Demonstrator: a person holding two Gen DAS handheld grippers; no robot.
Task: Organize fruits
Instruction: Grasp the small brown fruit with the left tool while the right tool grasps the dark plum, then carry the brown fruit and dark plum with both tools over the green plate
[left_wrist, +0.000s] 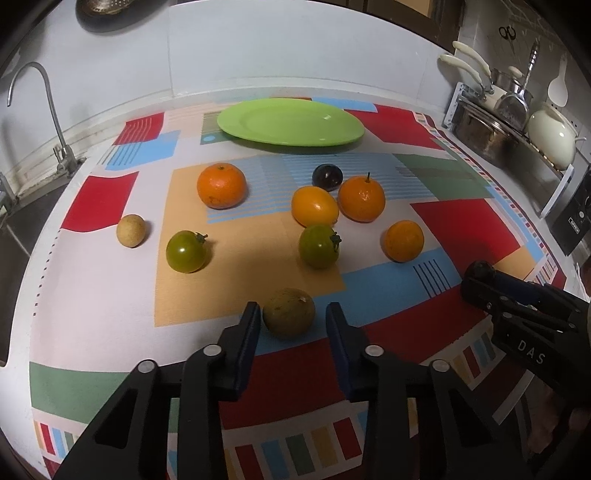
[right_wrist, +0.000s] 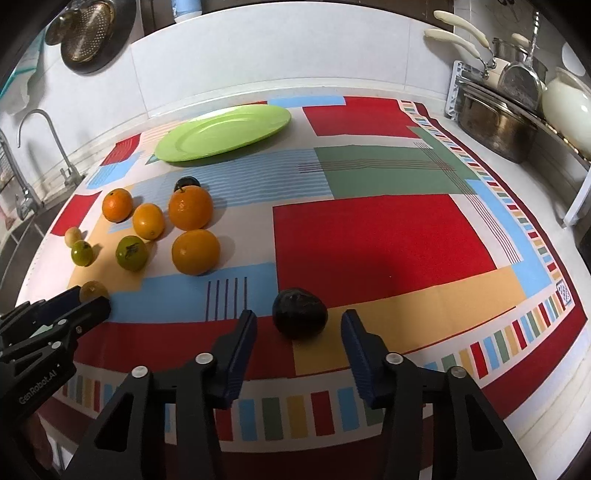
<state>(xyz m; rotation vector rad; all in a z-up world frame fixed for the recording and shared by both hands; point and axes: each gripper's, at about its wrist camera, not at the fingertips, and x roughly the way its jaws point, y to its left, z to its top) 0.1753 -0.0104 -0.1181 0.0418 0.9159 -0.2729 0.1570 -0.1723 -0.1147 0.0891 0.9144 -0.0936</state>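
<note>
A green plate (left_wrist: 290, 120) lies at the back of the patterned cloth; it also shows in the right wrist view (right_wrist: 225, 133). Several oranges, two green tomatoes (left_wrist: 319, 245) and a dark plum (left_wrist: 327, 177) lie mid-cloth. My left gripper (left_wrist: 291, 319) is open, its jaws either side of an olive-brown fruit (left_wrist: 289, 313) on the cloth. My right gripper (right_wrist: 299, 325) is open around a dark round fruit (right_wrist: 300, 313) resting on the cloth. The left gripper also shows at the left of the right wrist view (right_wrist: 92, 302).
A sink with a tap (left_wrist: 48, 110) lies at the left. A dish rack with pots (left_wrist: 513, 122) and a cream kettle (left_wrist: 550, 136) stands at the right. A small tan fruit (left_wrist: 130, 230) lies near the cloth's left edge. A colander (right_wrist: 86, 33) hangs on the wall.
</note>
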